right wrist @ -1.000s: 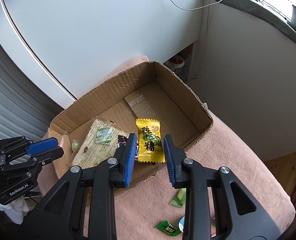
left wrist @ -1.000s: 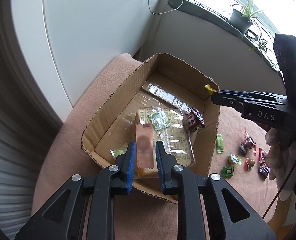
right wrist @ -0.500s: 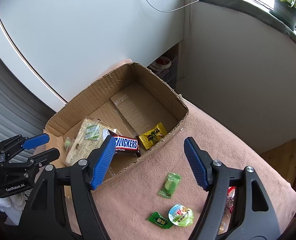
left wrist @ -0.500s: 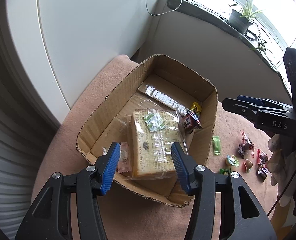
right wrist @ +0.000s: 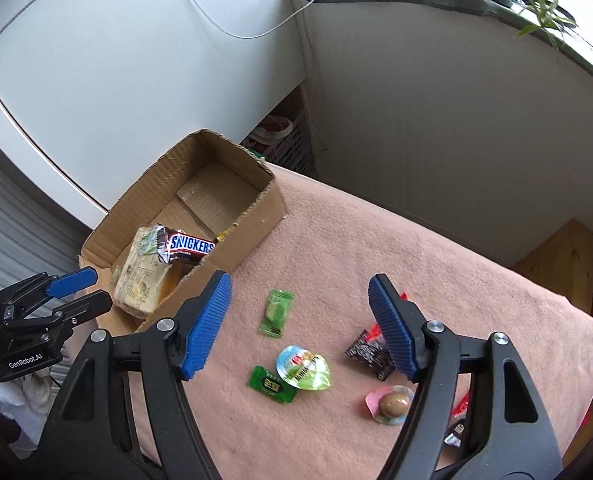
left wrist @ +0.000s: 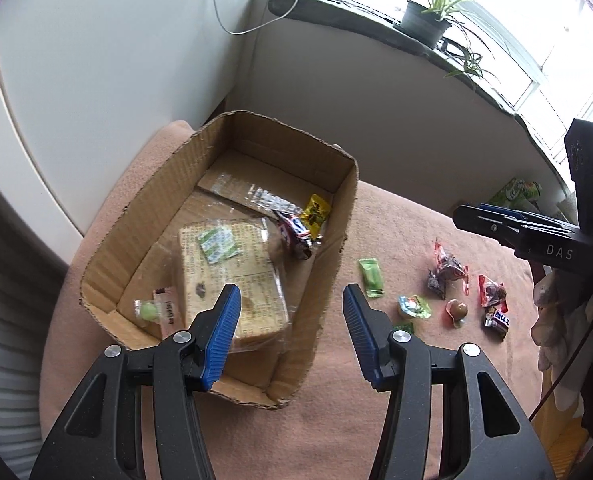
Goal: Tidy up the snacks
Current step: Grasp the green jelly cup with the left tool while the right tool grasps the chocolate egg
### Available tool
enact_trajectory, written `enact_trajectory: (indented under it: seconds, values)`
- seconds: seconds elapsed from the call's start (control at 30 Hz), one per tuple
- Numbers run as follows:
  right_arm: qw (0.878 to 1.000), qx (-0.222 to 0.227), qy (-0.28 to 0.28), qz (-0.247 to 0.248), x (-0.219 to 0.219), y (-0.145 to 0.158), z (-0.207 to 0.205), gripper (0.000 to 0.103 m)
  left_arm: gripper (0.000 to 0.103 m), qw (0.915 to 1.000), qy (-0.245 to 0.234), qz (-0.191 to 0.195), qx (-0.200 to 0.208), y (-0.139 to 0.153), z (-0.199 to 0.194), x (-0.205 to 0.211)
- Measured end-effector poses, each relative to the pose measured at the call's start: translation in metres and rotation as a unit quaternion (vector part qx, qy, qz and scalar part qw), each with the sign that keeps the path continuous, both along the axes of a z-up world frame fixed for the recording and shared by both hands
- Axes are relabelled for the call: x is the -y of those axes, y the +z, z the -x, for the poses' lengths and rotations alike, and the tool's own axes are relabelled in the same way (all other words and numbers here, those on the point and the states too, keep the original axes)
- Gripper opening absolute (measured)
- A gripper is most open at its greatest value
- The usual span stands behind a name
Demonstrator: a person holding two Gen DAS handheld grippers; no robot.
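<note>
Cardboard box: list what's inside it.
In the box: a large cracker pack, a Snickers bar, a yellow candy, a green sweet, and a pink sachet. Anything beneath the cracker pack is hidden.

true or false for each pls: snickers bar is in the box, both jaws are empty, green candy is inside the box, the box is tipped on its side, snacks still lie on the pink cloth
1. The Snickers bar lies in the cardboard box. True.
2. Both the left gripper and right gripper hold nothing. True.
3. The light green candy is inside the box. False: it lies on the pink cloth, outside.
4. The box is tipped on its side. False: it stands open side up.
5. Snacks lie loose on the cloth. True.
</note>
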State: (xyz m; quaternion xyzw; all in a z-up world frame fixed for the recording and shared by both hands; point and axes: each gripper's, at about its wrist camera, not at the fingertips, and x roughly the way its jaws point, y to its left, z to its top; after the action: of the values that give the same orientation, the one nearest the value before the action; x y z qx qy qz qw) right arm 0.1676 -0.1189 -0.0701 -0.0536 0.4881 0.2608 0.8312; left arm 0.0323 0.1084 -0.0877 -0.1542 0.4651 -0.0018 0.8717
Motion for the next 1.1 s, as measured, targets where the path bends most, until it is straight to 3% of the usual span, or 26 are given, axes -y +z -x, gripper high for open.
enact_trajectory:
  seconds: [0.3,0.57,1.1]
  values:
    - [0.995,-0.025,-0.1,-0.01,0.101,-0.019,0.023,0.074,0.052,0.9973,-0.072,0.011,-0.009,-0.005,-0.012,0.05]
    - [0.986,-0.056,-0.158,-0.013,0.155,-0.05,0.045,0.074,0.052,0.9913,-0.124,0.021,-0.037,-0.026,-0.025,0.092]
    - [0.992,-0.085,-0.093,-0.023,0.105,-0.086,0.051,0.074,0.052,0.9824,-0.171,0.013,-0.074,-0.065,-0.053,0.131]
